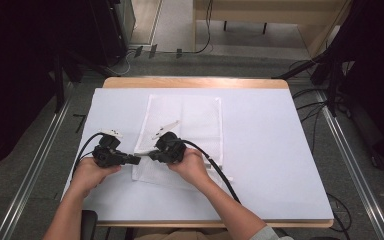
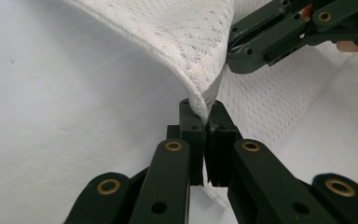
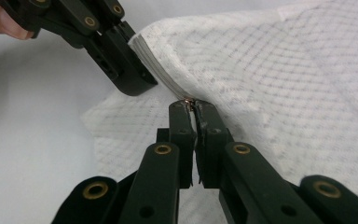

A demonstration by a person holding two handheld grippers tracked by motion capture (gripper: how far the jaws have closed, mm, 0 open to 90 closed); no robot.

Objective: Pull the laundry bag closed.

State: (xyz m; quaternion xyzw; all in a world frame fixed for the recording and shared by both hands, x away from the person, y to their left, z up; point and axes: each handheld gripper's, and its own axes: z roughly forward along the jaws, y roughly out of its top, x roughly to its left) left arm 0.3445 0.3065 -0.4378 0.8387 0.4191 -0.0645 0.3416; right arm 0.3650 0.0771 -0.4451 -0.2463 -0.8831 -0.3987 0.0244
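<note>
Cloth point(image 1: 190, 122), white and open-weave, lies on the white table cover point(image 1: 270, 150) left of centre, with its near left part lifted off the surface by two grippers. The left gripper point(image 2: 204, 122) has its jaws pressed together on the raised edge of the fabric; in the left gripper view a narrow strip of the weave runs down between the black pads. The right gripper point(image 3: 192, 106) is likewise closed on the same edge just beside the first hold; in its own view the jaws meet on the fabric, with a small coppery glint at the very tips whose nature cannot be told. In the high view both hands point(image 1: 192, 165) sit at the near left of the cloth, grippers pointed toward each other and nearly touching.

Risks, as judged from this arrangement:
- Each hold takes only a thin margin of the edge, so a pull could slip the fabric out of one gripper.
- In the right gripper view the edge shows as several stacked layers; a gripper may hold fewer layers than the other, and the cloth would then open unevenly.
- The two holds are close together, so drawing them apart sharply could strain the loose weave between them.
- The far part resting on the cover may drag and bunch.
</note>
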